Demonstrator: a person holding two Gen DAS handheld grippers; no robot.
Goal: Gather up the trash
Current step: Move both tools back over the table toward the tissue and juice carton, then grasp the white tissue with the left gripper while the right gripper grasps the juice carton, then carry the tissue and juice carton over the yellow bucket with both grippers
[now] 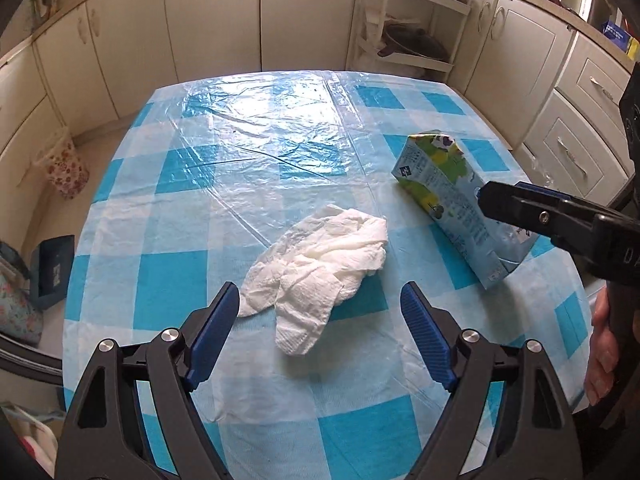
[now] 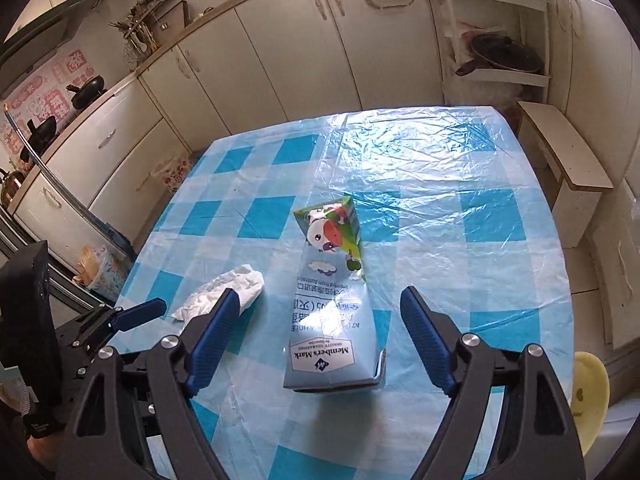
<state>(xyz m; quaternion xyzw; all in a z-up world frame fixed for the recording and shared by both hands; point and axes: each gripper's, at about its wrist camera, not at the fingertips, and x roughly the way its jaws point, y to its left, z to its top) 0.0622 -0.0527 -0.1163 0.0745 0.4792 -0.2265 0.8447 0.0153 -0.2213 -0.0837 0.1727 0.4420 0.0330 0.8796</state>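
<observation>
Kitchen table [image 1: 192, 280] under blue-and-white checked plastic cover, cream cabinets [image 1: 132, 32] around

Milk carton [image 2: 332, 320] flat on cover, printed "Member's Mark"; crumpled white tissue [image 1: 320, 268] just beside. Left gripper [image 1: 320, 340] wide open over tissue, gripping nothing. Right gripper [image 2: 320, 340] wide open astride carton, pads clear. Floral bag [image 1: 66, 168] on floor, contents not discernible

Checked table [image 1: 168, 272]: tissue [image 1: 320, 268], carton [image 1: 452, 196] (lying flat).

Crumpled white tissue [image 1: 320, 276] on checked cloth, pale-blue milk carton [image 2: 334, 312] lying flat beside it, seemingly empty
</observation>
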